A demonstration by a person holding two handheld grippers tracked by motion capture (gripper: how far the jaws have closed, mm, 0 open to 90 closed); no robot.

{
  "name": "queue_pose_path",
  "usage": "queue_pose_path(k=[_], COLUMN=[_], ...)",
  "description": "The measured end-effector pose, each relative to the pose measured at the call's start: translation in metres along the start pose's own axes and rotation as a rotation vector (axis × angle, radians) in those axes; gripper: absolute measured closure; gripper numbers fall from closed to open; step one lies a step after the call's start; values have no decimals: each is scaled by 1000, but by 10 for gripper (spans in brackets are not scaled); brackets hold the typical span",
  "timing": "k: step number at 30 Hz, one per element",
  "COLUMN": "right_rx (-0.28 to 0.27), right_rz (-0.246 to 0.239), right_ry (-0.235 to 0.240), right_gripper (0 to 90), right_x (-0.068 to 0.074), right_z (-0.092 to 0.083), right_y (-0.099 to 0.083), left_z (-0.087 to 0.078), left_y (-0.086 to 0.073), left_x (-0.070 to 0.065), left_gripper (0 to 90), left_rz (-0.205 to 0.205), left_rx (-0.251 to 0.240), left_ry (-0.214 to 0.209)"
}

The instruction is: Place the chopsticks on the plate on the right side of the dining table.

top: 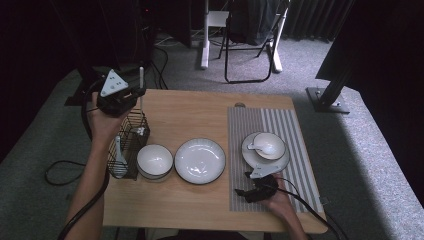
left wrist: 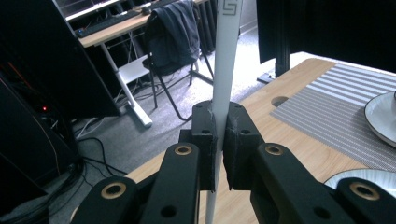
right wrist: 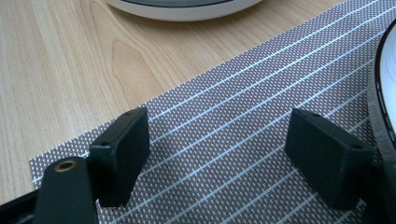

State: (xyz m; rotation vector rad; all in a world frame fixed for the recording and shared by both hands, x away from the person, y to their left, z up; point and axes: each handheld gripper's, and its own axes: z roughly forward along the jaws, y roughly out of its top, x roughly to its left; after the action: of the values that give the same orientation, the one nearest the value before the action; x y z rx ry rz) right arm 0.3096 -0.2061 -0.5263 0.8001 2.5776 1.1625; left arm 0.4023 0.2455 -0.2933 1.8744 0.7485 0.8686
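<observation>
Left claw [left wrist: 219, 140] pinches a thin white chopstick [left wrist: 225, 70] upright above the wire basket [top: 131, 135] at the surface's left edge; stiff, light, slippery, best gripped mid-shaft; right claw [right wrist: 233, 158] rests wide on the placemat [right wrist: 224, 140].

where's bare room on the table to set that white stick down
Free: the wood strip along the near edge of the table, and the far patch behind the plate. Crowded: the wire basket, bowl and plate stand close; the placemat bears the saucer.
</observation>
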Motion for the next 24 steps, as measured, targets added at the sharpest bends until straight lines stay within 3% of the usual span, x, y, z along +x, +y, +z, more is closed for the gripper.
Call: queue_pose_path(k=[24], right_rx=[0], right_rz=[-1], right_ry=[-1], right_gripper=[214], right_x=[0], right_z=[0], right_y=[0], left_z=[11], left_y=[1], left_x=[-11], left_gripper=[847], left_rz=[-13], left_rx=[5], left_ry=[-58])
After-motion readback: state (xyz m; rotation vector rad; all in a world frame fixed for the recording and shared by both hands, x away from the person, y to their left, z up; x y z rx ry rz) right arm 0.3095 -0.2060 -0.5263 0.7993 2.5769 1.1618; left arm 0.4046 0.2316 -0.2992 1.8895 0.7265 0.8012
